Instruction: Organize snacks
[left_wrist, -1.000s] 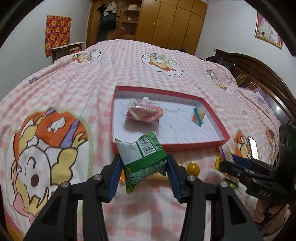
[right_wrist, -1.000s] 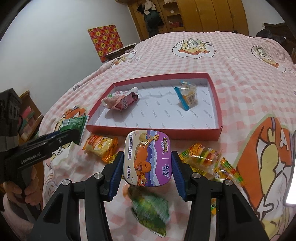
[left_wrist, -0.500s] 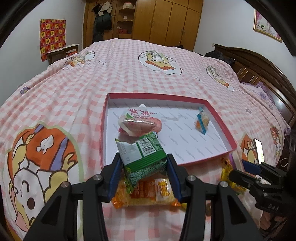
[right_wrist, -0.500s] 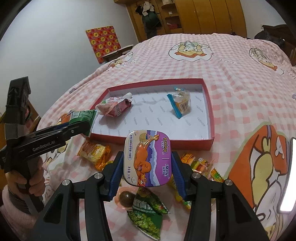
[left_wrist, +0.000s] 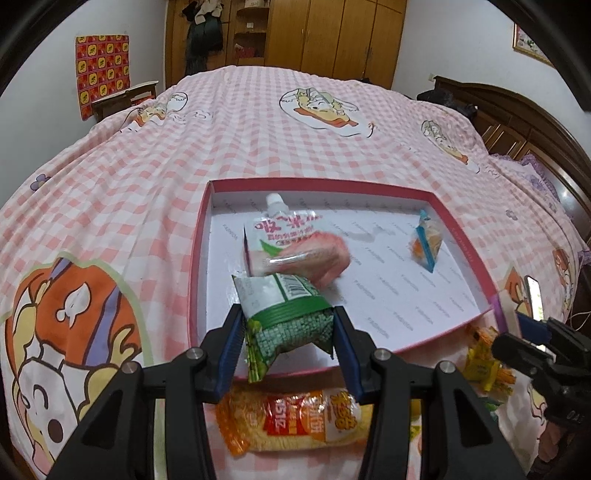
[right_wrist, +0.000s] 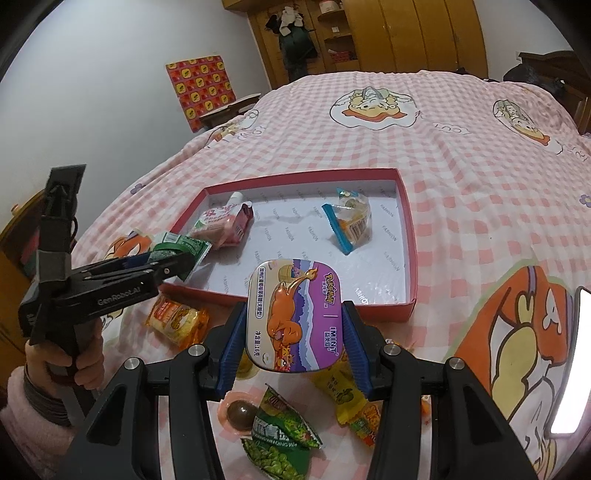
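Note:
My left gripper (left_wrist: 290, 341) is shut on a green pea snack packet (left_wrist: 286, 317), held over the near left corner of the red-rimmed tray (left_wrist: 199, 236). The same packet (right_wrist: 181, 245) shows in the right wrist view at the tray's (right_wrist: 410, 236) left edge. In the tray lie a pink spouted pouch (left_wrist: 295, 243) and a small clear bag with a blue strip (left_wrist: 426, 243). My right gripper (right_wrist: 293, 334) is shut on a purple Pokemon mint tin (right_wrist: 295, 314), held in front of the tray's near rim.
Loose snacks lie on the pink checked bedspread before the tray: an orange noodle packet (left_wrist: 295, 417), a green pea packet (right_wrist: 280, 439), a round chocolate (right_wrist: 240, 411), yellow candy packets (right_wrist: 351, 398). A lit phone (right_wrist: 570, 373) rests at the right. A hand (right_wrist: 70, 365) holds the left gripper.
My left gripper has carried the green packet forward, from in front of the tray to over its near left corner. The right gripper with the tin has edged closer to the tray.

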